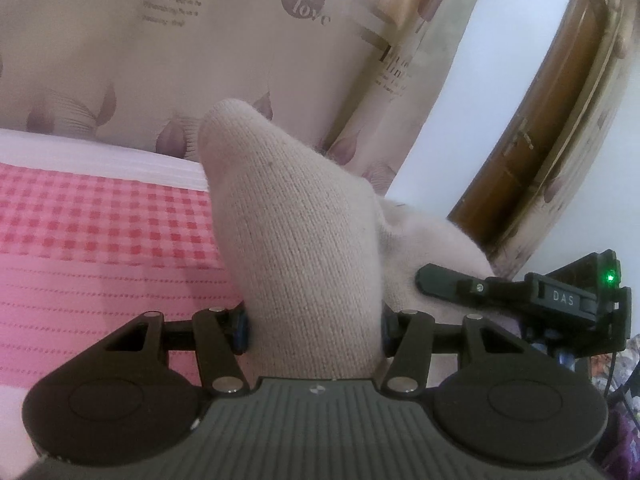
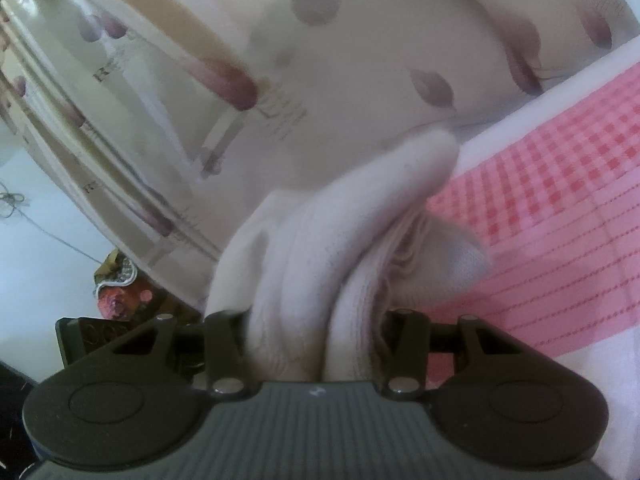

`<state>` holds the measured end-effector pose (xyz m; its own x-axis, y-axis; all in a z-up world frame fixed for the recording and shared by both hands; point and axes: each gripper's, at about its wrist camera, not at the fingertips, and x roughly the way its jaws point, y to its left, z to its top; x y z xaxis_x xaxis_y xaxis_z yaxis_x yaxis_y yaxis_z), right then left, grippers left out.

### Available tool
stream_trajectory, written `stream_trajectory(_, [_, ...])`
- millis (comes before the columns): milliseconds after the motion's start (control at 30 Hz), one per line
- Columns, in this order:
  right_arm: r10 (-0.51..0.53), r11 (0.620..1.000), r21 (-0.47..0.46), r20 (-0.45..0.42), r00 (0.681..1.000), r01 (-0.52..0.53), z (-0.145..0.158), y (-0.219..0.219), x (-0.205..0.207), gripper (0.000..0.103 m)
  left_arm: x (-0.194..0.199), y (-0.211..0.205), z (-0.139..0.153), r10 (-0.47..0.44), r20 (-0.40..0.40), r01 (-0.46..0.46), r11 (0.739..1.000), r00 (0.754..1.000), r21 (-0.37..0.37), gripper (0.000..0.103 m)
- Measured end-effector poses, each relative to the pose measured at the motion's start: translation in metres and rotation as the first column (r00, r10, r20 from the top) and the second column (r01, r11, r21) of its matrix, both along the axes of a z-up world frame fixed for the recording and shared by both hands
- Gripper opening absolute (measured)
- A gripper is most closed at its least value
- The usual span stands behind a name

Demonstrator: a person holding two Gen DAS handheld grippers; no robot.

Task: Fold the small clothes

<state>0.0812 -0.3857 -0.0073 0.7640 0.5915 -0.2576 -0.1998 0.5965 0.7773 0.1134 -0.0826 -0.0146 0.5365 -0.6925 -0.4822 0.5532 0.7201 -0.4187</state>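
Broadly, a printed curtain [image 1: 120, 52] fills the back of both views, cream with mauve leaf shapes; in the left wrist view a round badge on it reads "love", and other lines of script nearby are too small to make out. Below it lies a bed [image 1: 80, 232] under a pink cover, checked red and white near the far edge and stitched in dotted rows closer in. Only the left wrist view shows the brown wooden door frame [image 1: 552, 128] at the right and the other tool, whose black body carries the letters "DAS" beside a green light. Only the right wrist view shows a patterned bundle [image 2: 120, 288] low at the left (blurred, so I cannot tell what it is). The sock [image 1: 296, 232], a pale beige knit, stands up off the bed cover between the two tools. The left tongs [image 1: 314, 330] are clamped on its broad ribbed body. The right tongs [image 2: 316, 336] are clamped on bunched folds of the sock [image 2: 320, 248], its tip curling toward the bed.
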Motion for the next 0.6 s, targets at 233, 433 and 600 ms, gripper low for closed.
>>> stream_trajectory(233, [0.015, 1.000, 0.026, 0.013, 1.000, -0.016, 0.007, 0.020, -0.023, 0.047, -0.027, 0.020, 0.009, 0.022, 0.013, -0.022, 1.000, 1.000, 0.012, 0.055])
stream_trajectory(433, [0.027, 0.998, 0.051, 0.013, 1.000, -0.027, 0.006, 0.037, -0.033, 0.047, -0.039, 0.040, 0.012, 0.049, 0.014, -0.049, 0.999, 0.999, 0.012, 0.055])
stream_trajectory(600, [0.033, 0.997, 0.064, 0.011, 0.999, -0.034, 0.006, 0.052, -0.037, 0.047, -0.046, 0.052, 0.014, 0.065, 0.027, -0.066, 0.998, 0.997, 0.020, 0.055])
